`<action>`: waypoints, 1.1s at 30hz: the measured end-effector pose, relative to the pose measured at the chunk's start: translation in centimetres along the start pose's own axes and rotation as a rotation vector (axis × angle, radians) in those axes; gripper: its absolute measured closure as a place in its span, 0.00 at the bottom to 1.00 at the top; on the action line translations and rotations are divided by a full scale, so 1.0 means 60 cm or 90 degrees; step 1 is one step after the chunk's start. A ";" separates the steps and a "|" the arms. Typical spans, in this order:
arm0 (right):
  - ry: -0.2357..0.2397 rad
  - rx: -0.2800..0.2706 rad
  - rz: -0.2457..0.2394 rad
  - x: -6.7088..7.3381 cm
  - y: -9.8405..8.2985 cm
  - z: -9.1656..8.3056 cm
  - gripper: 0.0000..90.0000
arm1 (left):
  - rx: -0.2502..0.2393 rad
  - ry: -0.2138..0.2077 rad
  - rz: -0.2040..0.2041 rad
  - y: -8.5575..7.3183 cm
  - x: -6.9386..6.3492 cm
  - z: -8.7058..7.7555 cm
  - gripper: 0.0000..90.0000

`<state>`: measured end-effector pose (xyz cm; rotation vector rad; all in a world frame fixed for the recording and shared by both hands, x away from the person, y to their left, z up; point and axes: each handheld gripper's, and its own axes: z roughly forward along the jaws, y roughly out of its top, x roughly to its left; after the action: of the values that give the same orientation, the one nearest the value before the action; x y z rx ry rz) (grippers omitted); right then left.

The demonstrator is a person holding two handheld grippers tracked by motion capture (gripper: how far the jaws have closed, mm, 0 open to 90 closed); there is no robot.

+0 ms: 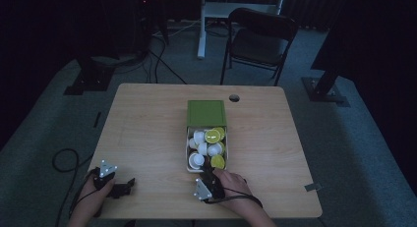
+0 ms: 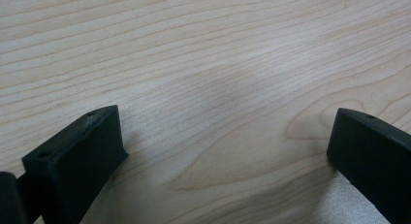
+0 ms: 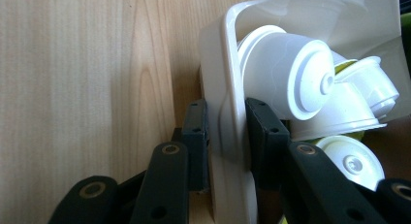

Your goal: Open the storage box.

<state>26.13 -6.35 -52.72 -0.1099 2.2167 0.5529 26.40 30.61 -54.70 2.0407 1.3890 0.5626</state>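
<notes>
Two grippers work at the wooden table (image 1: 147, 119). The right gripper (image 3: 227, 136) pinches the near wall of the white tray (image 3: 228, 112), one jaw outside, one inside among the coffee capsules (image 3: 291, 73). The tray's far end sits under a green box (image 1: 206, 112). Well left of the tray, the left gripper (image 1: 129, 184) rests unclenched on bare wood.

Glossy white plastic tray (image 3: 228, 88) and capsules (image 3: 291, 73) on matt, smooth-grained wooden table (image 2: 203, 64).

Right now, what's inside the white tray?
The white tray holds a jumble of small white pods, some with yellow-green lids. Its far end slides under a green sleeve, so anything in there is hidden.
</notes>
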 end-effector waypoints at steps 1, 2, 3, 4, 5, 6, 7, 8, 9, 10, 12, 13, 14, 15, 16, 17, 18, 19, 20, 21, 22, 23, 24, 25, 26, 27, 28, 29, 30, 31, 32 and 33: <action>0.000 0.000 0.000 0.001 0.000 -0.001 0.80 | 0.000 0.000 0.000 0.000 0.000 0.000 0.00; -0.002 0.000 -0.002 0.002 0.000 -0.002 0.80 | 0.000 0.000 0.000 0.000 0.000 0.000 0.00; -0.003 -0.001 -0.002 0.003 -0.001 -0.003 0.80 | 0.000 0.000 0.000 0.000 0.000 0.000 0.00; -0.004 -0.001 -0.004 0.004 -0.001 -0.004 0.80 | 0.000 0.000 0.000 0.000 0.000 0.000 0.00; -0.003 0.000 -0.003 0.005 -0.001 -0.005 0.80 | 0.001 0.000 0.000 0.000 0.000 0.000 0.00; -0.002 0.000 -0.004 0.005 -0.001 -0.006 0.80 | 0.001 0.000 0.000 0.000 0.000 0.000 0.00; -0.002 0.000 -0.005 0.006 -0.001 -0.007 0.80 | 0.001 0.000 0.000 0.000 0.000 0.000 0.00; -0.004 -0.001 -0.006 0.007 -0.001 -0.008 0.80 | 0.001 0.000 0.000 0.000 0.000 0.000 0.00; -0.001 0.000 -0.005 0.006 -0.001 -0.009 0.80 | 0.001 0.000 0.000 0.000 0.000 0.000 0.00; 0.004 0.003 -0.003 0.005 0.000 -0.010 0.79 | 0.001 0.000 0.000 0.000 0.000 0.000 0.00; 0.009 0.003 0.003 0.004 0.000 -0.011 0.78 | 0.001 0.000 0.000 0.000 0.000 0.000 0.00; 0.009 0.003 0.003 0.004 0.000 -0.011 0.78 | 0.001 0.000 0.000 0.000 0.000 0.000 0.00; 0.011 0.001 0.007 0.003 0.001 -0.012 0.77 | 0.001 0.000 0.000 0.000 0.000 0.000 0.00; 0.020 -0.004 0.022 0.001 0.001 -0.015 0.73 | 0.001 0.000 0.000 0.000 0.000 0.000 0.00; 0.021 -0.006 0.022 0.000 0.001 -0.016 0.72 | 0.001 0.000 0.000 0.000 0.000 0.000 0.00; 0.023 -0.009 0.025 -0.002 0.001 -0.019 0.72 | 0.001 0.000 0.000 0.000 0.000 0.000 0.00; 0.026 -0.010 0.029 -0.003 0.001 -0.022 0.70 | 0.001 0.000 0.000 0.000 0.000 0.000 0.00; 0.028 -0.013 0.032 -0.005 0.001 -0.025 0.70 | 0.001 0.000 0.000 0.000 0.000 0.000 0.00; 0.029 -0.021 0.034 -0.008 0.002 -0.031 0.70 | 0.001 0.000 0.000 0.000 0.000 0.000 0.00; 0.032 -0.028 0.038 -0.010 0.002 -0.034 0.69 | 0.001 0.000 0.000 0.000 0.000 0.000 0.00; 0.035 -0.034 0.043 -0.012 0.003 -0.038 0.69 | 0.001 0.000 0.000 0.000 0.000 0.000 0.00; 0.032 -0.039 0.043 -0.014 0.003 -0.042 0.69 | 0.001 0.000 0.000 0.000 0.000 0.000 0.00; 0.030 -0.043 0.046 -0.016 0.004 -0.046 0.68 | 0.001 0.000 0.000 0.000 0.000 0.000 0.00; 0.028 -0.048 0.048 -0.019 0.004 -0.049 0.68 | 0.001 0.000 0.000 0.000 0.000 0.000 0.00; 0.024 -0.054 0.052 -0.022 0.005 -0.053 0.67 | 0.001 0.000 0.000 0.000 0.000 0.000 0.00; 0.023 -0.056 0.053 -0.025 0.006 -0.056 0.67 | 0.001 0.000 0.000 0.000 0.000 0.000 0.00; 0.023 -0.061 0.058 -0.028 0.006 -0.059 0.67 | 0.001 0.000 0.000 0.000 0.000 0.000 0.00; 0.020 -0.066 0.063 -0.031 0.007 -0.063 0.66 | 0.001 0.000 0.000 0.000 0.000 0.000 0.00; 0.019 -0.071 0.068 -0.034 0.007 -0.067 0.66 | 0.001 0.000 0.000 0.000 0.000 0.000 0.00; 0.020 -0.080 0.076 -0.038 0.008 -0.071 0.65 | 0.001 0.000 0.000 0.000 0.000 0.000 0.00; 0.021 -0.086 0.081 -0.040 0.008 -0.074 0.65 | 0.001 0.000 0.000 0.000 0.000 0.000 0.00; 0.020 -0.095 0.094 -0.043 0.008 -0.078 0.65 | 0.001 0.000 0.000 0.000 0.000 0.000 0.00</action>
<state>24.34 -8.15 -47.98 -0.0332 2.2235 0.8035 26.39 30.62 -54.68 2.0424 1.3901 0.5611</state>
